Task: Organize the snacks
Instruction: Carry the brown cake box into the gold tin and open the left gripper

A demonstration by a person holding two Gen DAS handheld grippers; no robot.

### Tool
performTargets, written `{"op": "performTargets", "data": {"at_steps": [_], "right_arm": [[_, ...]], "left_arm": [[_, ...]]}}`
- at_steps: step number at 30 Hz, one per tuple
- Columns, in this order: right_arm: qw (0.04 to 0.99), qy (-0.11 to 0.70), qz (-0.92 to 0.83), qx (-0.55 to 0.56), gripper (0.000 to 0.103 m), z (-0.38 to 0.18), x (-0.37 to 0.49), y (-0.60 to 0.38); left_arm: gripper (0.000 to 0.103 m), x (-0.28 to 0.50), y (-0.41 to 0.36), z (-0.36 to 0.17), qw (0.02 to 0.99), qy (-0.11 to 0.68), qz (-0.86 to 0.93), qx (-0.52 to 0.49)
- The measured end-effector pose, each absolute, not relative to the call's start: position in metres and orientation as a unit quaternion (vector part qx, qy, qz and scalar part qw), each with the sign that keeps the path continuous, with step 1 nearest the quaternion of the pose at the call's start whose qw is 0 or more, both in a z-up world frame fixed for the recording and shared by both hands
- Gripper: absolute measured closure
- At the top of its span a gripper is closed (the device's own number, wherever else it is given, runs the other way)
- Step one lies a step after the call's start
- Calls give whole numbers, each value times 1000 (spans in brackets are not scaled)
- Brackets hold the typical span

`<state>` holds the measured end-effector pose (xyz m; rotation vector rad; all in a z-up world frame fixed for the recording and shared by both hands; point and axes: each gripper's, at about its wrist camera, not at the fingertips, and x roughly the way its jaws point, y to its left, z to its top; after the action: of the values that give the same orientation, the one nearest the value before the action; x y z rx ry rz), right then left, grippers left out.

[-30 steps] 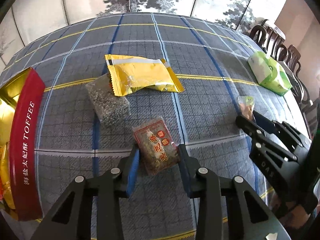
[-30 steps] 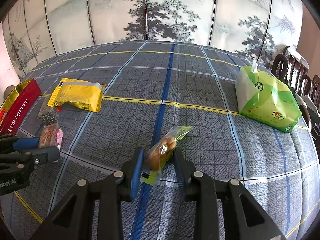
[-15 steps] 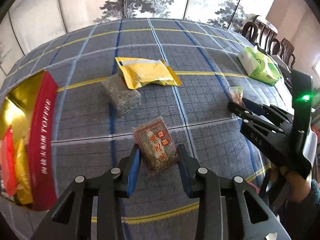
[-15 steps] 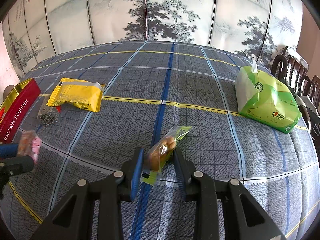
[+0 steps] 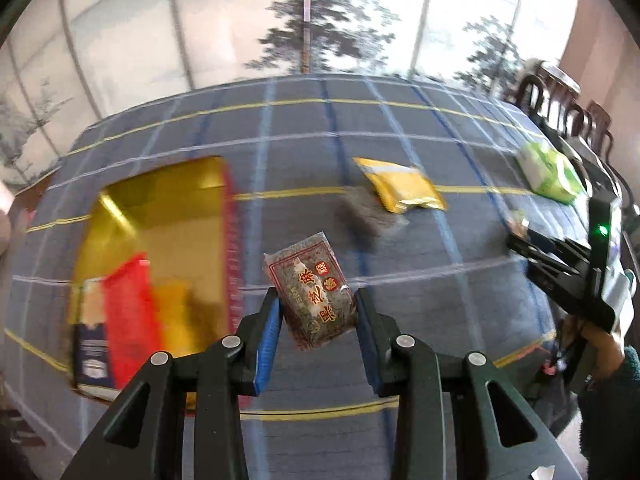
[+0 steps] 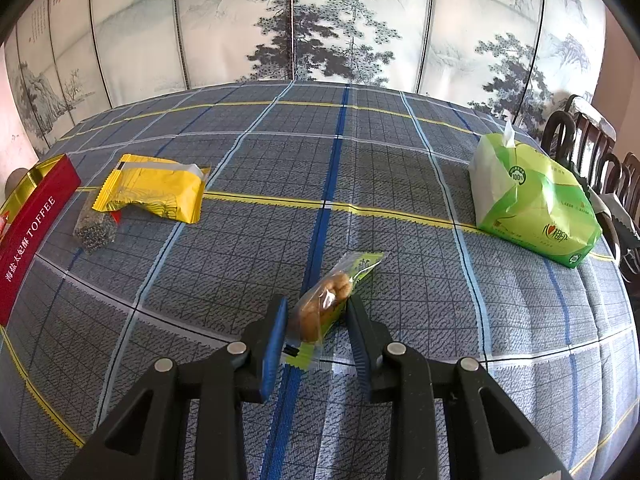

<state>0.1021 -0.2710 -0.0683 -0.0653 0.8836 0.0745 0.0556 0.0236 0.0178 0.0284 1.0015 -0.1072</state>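
Here, left claw (image 5: 316,312): clamped on a flat sesame brittle packet (image 5: 310,290), clear film, red border, red Chinese print, held off the table beside the tin.
Right claw (image 6: 316,322): blue pads closed on a pastry packet (image 6: 326,300), clear wrap with green end, lying on the cloth.
Tin (image 6: 30,226): red wall lettered "TOFFEE" beside Chinese characters, gold inside (image 5: 160,208), wrapped snacks in it, blurred.
Others: glossy yellow pouch (image 6: 154,192) overlapping a dark seed bag (image 6: 94,232); green tissue pack (image 6: 532,204).
Table (image 6: 400,184): grey-blue plaid cloth.
Room: ink-landscape screen (image 6: 340,20).
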Motion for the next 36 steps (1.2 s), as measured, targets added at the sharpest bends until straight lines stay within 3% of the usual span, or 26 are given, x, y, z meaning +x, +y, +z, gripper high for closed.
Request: {"op": "performTargets", "data": {"at_steps": [16,36], "right_arm": [[903,427,34,-36,72,-67,101,-271],[903,428,31,-35,72,-66,100,-270]], "left_arm": [[71,109,155,17,880,473,41,13],[70,136,172,-29,849,528,27,9]]}}
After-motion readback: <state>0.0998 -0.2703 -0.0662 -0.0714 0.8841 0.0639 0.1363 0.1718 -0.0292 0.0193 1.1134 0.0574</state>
